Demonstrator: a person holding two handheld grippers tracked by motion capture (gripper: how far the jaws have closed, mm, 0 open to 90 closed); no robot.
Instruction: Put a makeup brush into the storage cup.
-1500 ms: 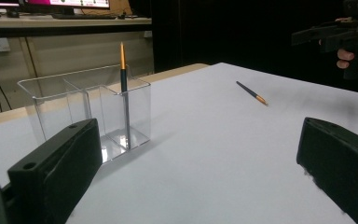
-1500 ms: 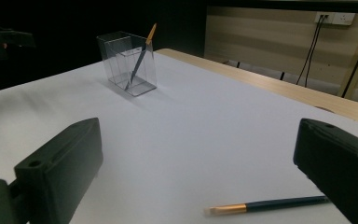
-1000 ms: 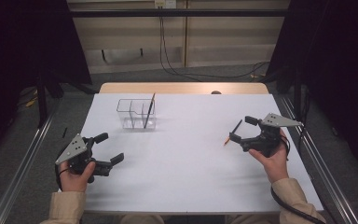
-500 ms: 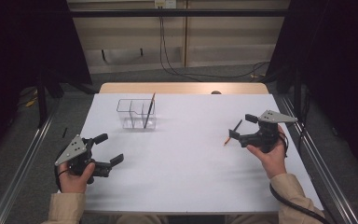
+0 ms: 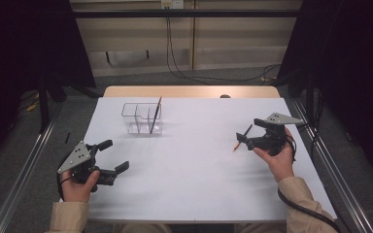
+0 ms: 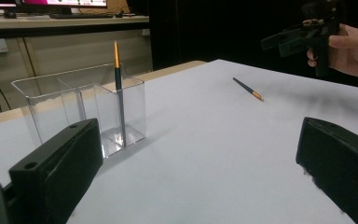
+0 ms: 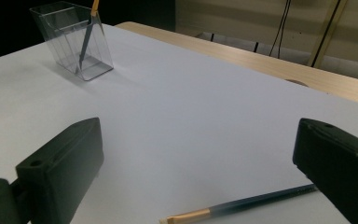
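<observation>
Dark blue with an orange tip, the loose pen (image 7: 242,205) lies flat on the white surface (image 5: 194,160), right in front of the right tool (image 5: 245,140), whose jaws stand wide apart with nothing between them. In the right gripper view the pen runs crosswise between the two jaws, its dark end close to the jaw on the right of that view. My read: this is the pick-up, and the way to do it well is to come down low, centre the jaws over the dark shaft rather than the tip, and close across the pen, not along it, so it doesn't roll or pivot out. Over at the far left stands the clear holder (image 5: 142,118), with a second pen (image 5: 155,115) leaning in one of its compartments; a firm mid-shaft grip would make tipping the loose one upright for a drop there easier. Near the front edge, the left tool (image 5: 110,156) waits, jaws also spread wide, holding nothing.
</observation>
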